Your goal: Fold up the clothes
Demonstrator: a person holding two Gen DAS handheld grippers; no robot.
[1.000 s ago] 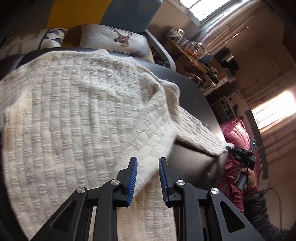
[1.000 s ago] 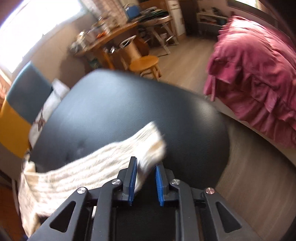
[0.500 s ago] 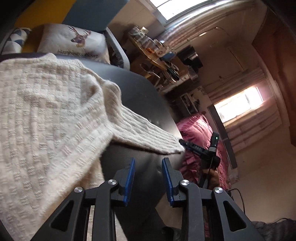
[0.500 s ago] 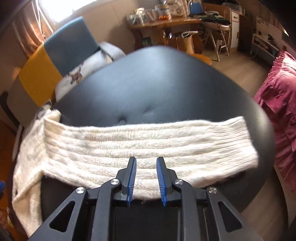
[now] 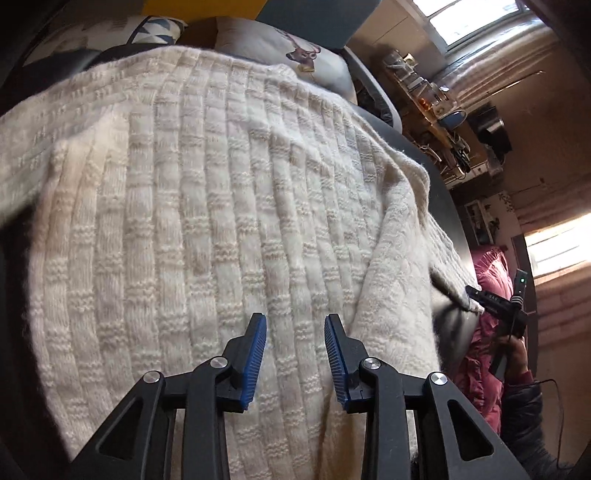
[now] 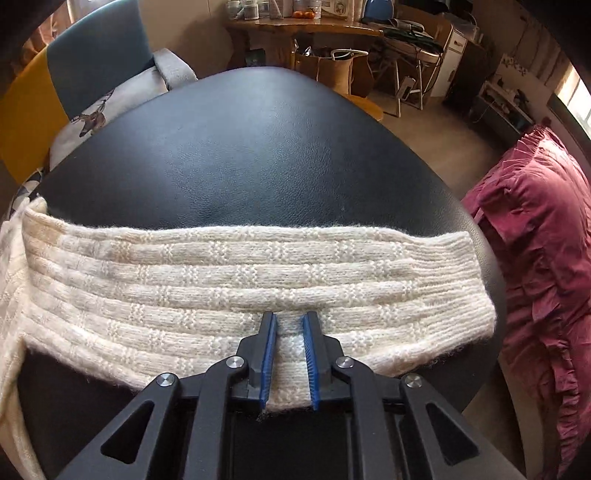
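A cream knitted sweater (image 5: 207, 221) lies spread on a black leather surface (image 6: 258, 147). In the left wrist view my left gripper (image 5: 295, 325) is open and empty, just above the sweater's body. In the right wrist view one sleeve (image 6: 240, 273) lies flat across the black surface, cuff to the right. My right gripper (image 6: 290, 321) sits at the sleeve's near edge with its jaws partly apart and sleeve fabric lying between the blue pads. It also shows far right in the left wrist view (image 5: 495, 299), at the sleeve end.
A deer-print cushion (image 5: 295, 59) and a yellow and blue chair (image 6: 55, 74) stand behind the surface. A crimson ruffled bedcover (image 6: 546, 258) is to the right. A wooden table (image 6: 303, 29) with clutter and a folding chair stand at the back.
My left gripper has swung back over the sweater's body from the bare black edge. My right gripper has moved closer onto the sleeve's near edge; the sleeve lies flat as before.
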